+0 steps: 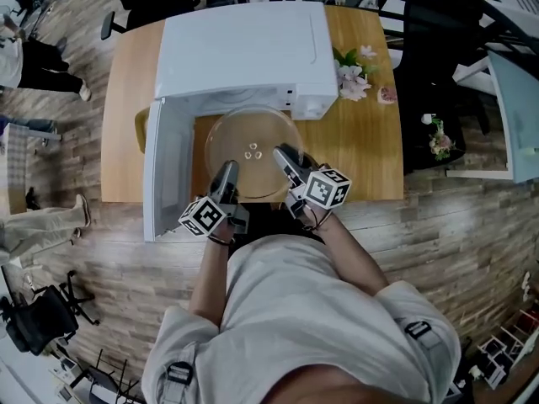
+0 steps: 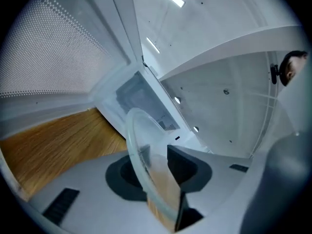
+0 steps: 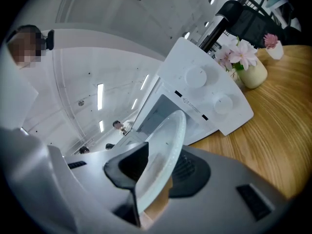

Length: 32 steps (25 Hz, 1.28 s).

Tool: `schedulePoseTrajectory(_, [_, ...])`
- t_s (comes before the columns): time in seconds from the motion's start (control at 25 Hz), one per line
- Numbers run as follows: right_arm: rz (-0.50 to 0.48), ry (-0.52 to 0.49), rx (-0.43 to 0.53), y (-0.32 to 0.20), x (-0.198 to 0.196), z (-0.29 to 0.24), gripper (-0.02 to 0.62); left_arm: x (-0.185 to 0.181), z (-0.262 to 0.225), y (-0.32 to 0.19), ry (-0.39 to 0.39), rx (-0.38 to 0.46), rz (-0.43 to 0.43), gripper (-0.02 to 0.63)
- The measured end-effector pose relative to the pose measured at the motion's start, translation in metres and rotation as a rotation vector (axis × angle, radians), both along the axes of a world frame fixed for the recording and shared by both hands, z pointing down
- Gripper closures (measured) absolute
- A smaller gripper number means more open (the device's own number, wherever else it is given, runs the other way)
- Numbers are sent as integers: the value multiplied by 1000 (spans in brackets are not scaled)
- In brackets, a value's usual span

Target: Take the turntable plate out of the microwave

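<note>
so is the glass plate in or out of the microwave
Out: the turntable plate shows in front of the open microwave.

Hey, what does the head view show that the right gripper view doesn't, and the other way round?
Only the head view: the whole round clear glass turntable plate, the left tool and right tool at its near rim, and the open door of the white microwave. Only the right gripper view: the microwave's two round dials, and the right tool's jaws clamped on the plate's rim. Both: plate, microwave, light wooden table, pink flowers.
</note>
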State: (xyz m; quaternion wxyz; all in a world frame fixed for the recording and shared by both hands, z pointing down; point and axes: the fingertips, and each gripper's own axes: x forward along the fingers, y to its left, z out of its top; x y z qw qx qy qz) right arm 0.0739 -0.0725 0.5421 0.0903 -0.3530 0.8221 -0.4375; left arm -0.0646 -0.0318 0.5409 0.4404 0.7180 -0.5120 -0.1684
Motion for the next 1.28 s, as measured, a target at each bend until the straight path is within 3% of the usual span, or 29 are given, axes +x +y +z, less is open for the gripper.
schedulePoseTrajectory(0.6, [73,2,110,1,16,-56,466,12,-50,-11,-1,93,79,471])
schedulePoseTrajectory(1.28, [172,21,206,15,0,-118,466,-4,-106,-10,36,178,171,471])
